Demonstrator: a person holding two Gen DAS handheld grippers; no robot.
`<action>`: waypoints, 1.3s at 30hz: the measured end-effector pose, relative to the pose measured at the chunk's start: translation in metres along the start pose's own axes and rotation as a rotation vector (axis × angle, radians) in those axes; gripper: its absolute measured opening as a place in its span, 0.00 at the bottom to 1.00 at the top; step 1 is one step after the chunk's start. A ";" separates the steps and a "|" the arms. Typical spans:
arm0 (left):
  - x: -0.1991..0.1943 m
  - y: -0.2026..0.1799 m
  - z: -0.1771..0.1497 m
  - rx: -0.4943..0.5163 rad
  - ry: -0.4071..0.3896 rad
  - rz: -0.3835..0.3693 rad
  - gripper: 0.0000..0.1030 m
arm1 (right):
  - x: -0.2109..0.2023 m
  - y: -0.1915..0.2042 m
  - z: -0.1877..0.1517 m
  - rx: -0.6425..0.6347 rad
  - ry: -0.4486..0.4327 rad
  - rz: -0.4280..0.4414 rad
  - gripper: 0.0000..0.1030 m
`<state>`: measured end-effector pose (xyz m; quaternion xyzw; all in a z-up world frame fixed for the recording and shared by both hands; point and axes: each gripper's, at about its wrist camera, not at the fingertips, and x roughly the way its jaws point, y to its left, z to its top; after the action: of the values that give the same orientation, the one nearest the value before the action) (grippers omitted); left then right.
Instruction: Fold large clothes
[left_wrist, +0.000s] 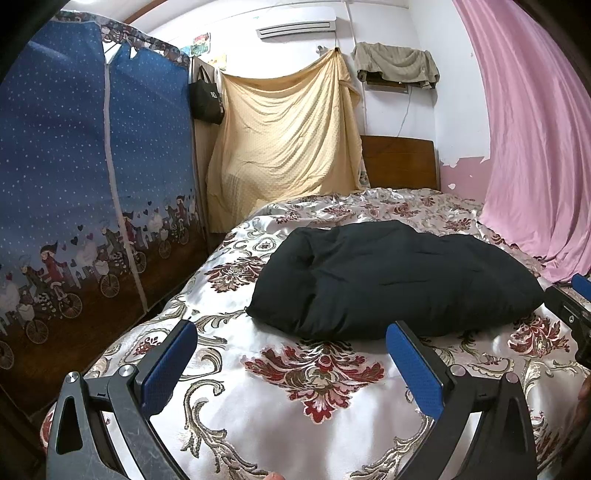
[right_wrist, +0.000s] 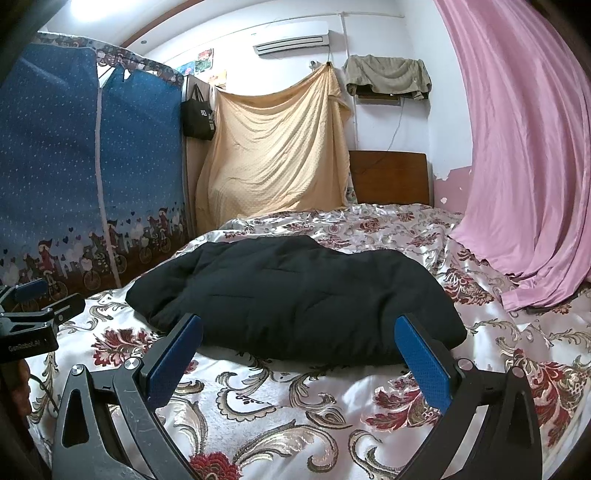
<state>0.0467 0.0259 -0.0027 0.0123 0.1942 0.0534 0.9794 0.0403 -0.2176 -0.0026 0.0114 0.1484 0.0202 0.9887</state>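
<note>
A black padded garment (left_wrist: 391, 280) lies folded into a thick bundle on the flowered satin bedspread (left_wrist: 295, 413). My left gripper (left_wrist: 291, 332) hovers open just short of the bundle's near edge, nothing between its blue pads. In the right wrist view the same black garment (right_wrist: 295, 299) fills the middle of the bed. There my right gripper (right_wrist: 299, 325) is open, its fingertips level with the bundle's near edge and straddling it without gripping. The left gripper's body (right_wrist: 26, 325) shows at the left edge of that view. The right one (left_wrist: 576, 310) shows at the right edge of the left wrist view.
A blue fabric wardrobe (left_wrist: 92, 184) stands along the bed's left side. A pink curtain (right_wrist: 524, 166) hangs down onto the bed at the right. Behind are a yellow draped sheet (left_wrist: 284, 140), a black bag (left_wrist: 205, 98) and a wooden headboard (right_wrist: 389, 177).
</note>
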 end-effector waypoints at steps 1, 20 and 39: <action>0.000 0.000 0.000 0.001 0.000 0.001 1.00 | 0.000 0.000 0.000 0.000 0.000 0.000 0.99; -0.001 0.004 0.001 0.000 -0.001 0.004 1.00 | 0.001 -0.002 0.000 0.002 0.002 0.002 0.99; -0.001 0.004 0.001 0.002 -0.001 0.004 1.00 | 0.001 -0.001 -0.002 0.004 0.002 -0.004 0.99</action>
<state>0.0455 0.0300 -0.0013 0.0136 0.1938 0.0553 0.9794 0.0412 -0.2185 -0.0046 0.0131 0.1493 0.0181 0.9885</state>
